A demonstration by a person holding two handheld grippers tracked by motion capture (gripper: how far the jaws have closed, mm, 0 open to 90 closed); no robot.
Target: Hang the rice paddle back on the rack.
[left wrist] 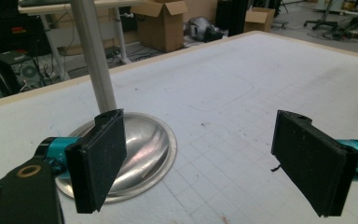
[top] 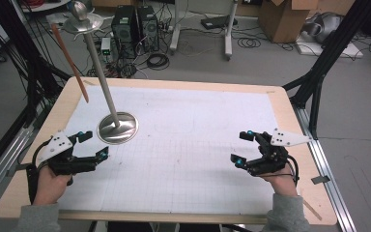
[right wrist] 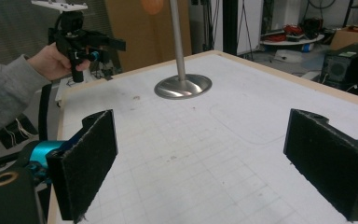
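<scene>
High view: left gripper (top: 93, 143), jaws wide apart, holding nothing; metal stand (top: 117, 127) just ahead of its tips, pole rising tilted to a dish at the top. Right gripper (top: 243, 147), jaws wide, holding nothing, well apart from the stand, over the gridded white mat (top: 188, 159).

Left gripper view: stand base (left wrist: 144, 149) lies just beyond the left-hand jaw, partly behind it; pole above.

Right gripper view: stand (right wrist: 182, 86) far ahead, between the spread jaws; left gripper (right wrist: 100, 46) off to the upper left.

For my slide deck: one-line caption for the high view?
Left gripper and right gripper, both open, flank a gridded mat near a metal stand.
</scene>
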